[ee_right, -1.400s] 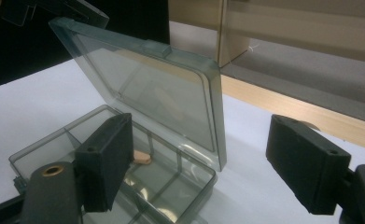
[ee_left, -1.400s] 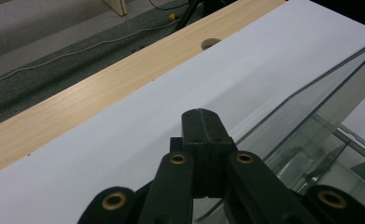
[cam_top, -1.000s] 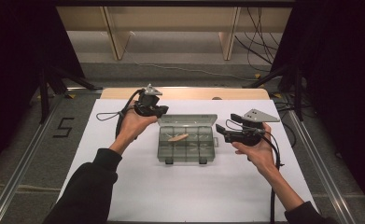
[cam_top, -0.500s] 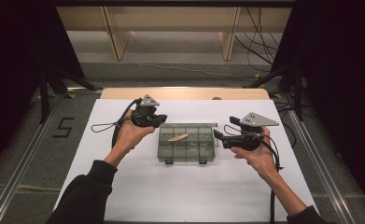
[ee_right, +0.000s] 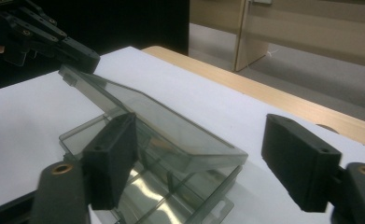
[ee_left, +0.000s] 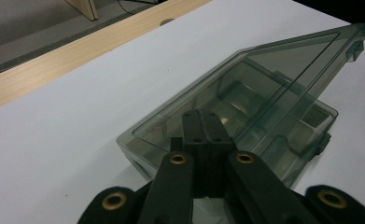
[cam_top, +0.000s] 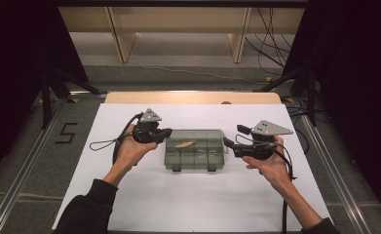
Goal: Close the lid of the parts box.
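Left gripper (ee_left: 203,123): jaws fully together, empty, tips at the raised lid's left edge.
Right gripper (ee_right: 199,161): jaws wide after narrowing a little, holding nothing, one jaw beside the box's end.
Smoky transparent plastic compartment box (cam_top: 194,151): mid-table on white sheet (cam_top: 129,204), hinged lid (ee_left: 283,70) tilted half open, small tan piece (cam_top: 185,144) inside.
Advice: probably steady the base from the right; ease the lid slowly, avoiding sliding.
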{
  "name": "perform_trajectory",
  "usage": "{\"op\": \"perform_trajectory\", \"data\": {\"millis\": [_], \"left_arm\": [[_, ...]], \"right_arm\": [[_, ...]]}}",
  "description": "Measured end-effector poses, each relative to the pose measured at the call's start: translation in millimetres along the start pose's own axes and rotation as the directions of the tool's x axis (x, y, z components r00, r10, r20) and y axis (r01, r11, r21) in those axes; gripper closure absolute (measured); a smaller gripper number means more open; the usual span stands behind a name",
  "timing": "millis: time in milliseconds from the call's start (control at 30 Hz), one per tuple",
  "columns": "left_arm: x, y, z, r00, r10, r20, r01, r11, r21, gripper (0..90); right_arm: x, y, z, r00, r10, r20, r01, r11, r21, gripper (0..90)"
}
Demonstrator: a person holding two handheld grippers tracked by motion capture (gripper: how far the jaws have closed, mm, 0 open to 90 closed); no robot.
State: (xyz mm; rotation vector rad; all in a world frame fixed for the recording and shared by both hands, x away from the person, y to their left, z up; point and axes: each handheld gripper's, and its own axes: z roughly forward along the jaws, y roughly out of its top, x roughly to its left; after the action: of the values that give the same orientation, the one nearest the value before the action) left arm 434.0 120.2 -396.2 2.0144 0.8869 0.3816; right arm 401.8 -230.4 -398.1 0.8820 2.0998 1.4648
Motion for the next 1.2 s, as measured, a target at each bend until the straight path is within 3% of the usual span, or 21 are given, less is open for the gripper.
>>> {"op": "perform_trajectory", "data": {"millis": [167,367,467,700,733,867,1200], "left_arm": [[-3.5,-4.3,-2.1,0.9999,0.015,0.005,-0.015,0.9999,0.005,89.8],[-6.5,-7.7,-3.9,0.9995,0.029,0.011,-0.029,0.9996,0.000,89.8],[-8.4,-11.4,-4.0,0.9999,0.011,0.007,-0.011,0.9999,0.005,89.7],[-10.8,-17.6,-2.9,0.9998,0.018,0.009,-0.019,0.9998,0.005,89.8],[-10.9,-17.8,-3.3,0.9997,0.021,0.010,-0.021,0.9998,0.005,89.8],[-11.8,-20.1,-5.8,0.9997,0.019,0.015,-0.019,0.9997,0.013,89.8],[-12.2,-28.4,-7.6,0.9998,0.017,0.010,-0.017,0.9996,0.023,89.8]], "right_arm": [[1.5,-2.0,-0.6,0.9994,0.020,-0.028,-0.019,1.000,0.016,41.2],[1.7,-4.5,-1.8,0.9989,-0.009,-0.045,0.010,1.000,0.005,61.4],[1.2,-6.3,-3.5,0.9984,-0.015,-0.055,0.016,1.000,0.016,70.9],[2.5,-11.2,-1.8,0.9953,-0.045,-0.086,0.049,0.998,0.043,84.3],[1.9,-12.1,-1.5,0.9948,-0.069,-0.076,0.073,0.996,0.052,85.7],[2.3,-17.5,0.7,0.9917,-0.084,-0.098,0.091,0.993,0.075,89.7],[3.2,-22.3,2.0,0.9915,-0.069,-0.110,0.080,0.992,0.098,90.0]]}}
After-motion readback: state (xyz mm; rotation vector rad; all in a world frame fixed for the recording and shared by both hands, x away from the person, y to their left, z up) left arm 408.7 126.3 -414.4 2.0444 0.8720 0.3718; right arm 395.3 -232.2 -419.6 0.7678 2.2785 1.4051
